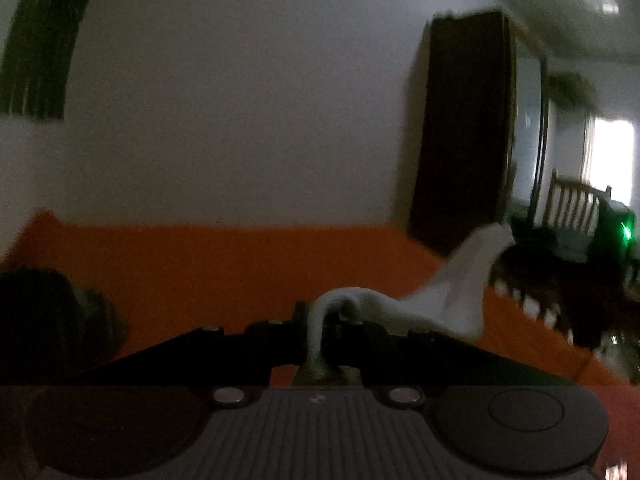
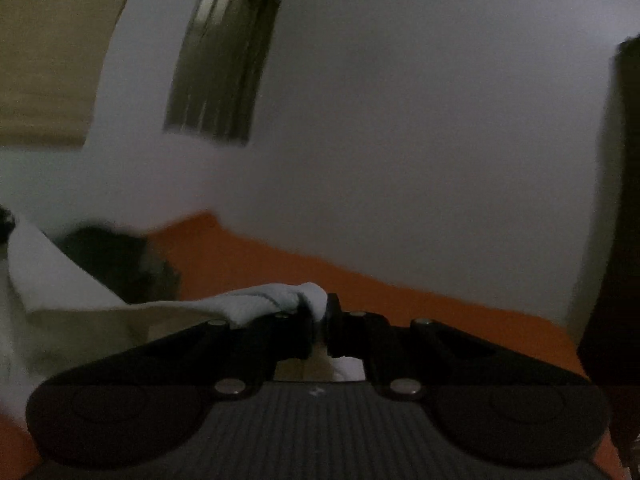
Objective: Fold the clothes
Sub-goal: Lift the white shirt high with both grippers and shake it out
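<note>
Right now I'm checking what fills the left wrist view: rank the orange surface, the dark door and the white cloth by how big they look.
1. orange surface, a wide band across the picture.
2. dark door, tall but narrow.
3. white cloth, smallest, though it is nearest the camera, so it looks larger than it is.

Both views motion-blurred. White garment (image 2: 60, 280) cut off at left edge; dark heap (image 1: 52, 320) on orange bed (image 1: 224, 268) unidentifiable.

Am seeing pale whitish cloth (image 1: 452, 296), plain, unpatterned. Orange bedcover (image 1: 224, 272) showing solid beneath. My black fingers (image 2: 296, 332) showing matte. Wall (image 1: 248, 120) reading grey-white; door (image 1: 464, 132) reading dark brown.
</note>
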`<state>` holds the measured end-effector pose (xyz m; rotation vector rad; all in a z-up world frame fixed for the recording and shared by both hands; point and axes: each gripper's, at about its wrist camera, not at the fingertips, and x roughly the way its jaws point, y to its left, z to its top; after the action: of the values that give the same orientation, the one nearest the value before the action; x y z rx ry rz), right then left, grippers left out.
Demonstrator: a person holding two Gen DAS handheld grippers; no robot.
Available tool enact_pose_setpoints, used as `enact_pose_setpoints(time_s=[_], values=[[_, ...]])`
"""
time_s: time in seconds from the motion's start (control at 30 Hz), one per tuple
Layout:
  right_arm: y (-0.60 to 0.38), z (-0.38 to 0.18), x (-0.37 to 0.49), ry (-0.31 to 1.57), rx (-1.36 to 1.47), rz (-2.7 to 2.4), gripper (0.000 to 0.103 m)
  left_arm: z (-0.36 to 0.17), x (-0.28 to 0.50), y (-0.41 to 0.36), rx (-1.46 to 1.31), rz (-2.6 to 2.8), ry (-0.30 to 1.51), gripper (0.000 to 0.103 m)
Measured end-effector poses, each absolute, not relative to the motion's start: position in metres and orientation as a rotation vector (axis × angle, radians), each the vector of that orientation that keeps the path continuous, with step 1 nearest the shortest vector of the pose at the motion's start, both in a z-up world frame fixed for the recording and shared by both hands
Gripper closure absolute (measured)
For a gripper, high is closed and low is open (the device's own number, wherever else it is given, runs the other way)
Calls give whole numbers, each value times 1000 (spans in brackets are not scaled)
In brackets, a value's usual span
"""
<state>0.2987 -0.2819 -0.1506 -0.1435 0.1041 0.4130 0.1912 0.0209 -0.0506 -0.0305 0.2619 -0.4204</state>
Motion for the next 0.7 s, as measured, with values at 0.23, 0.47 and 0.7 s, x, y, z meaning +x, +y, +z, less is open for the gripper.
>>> enact_pose_setpoints(time_s=[0.23,0.47,0.7], values=[[-291,-54,247,-143,-24,269,96,49,149,-8,16,-432,-69,97],[-307,32,199,-308,36,158,96,126,120,-24,-65,-390,-273,97],[-300,108,163,-421,29,78,96,193,97,-33,-87,-312,-424,97]])
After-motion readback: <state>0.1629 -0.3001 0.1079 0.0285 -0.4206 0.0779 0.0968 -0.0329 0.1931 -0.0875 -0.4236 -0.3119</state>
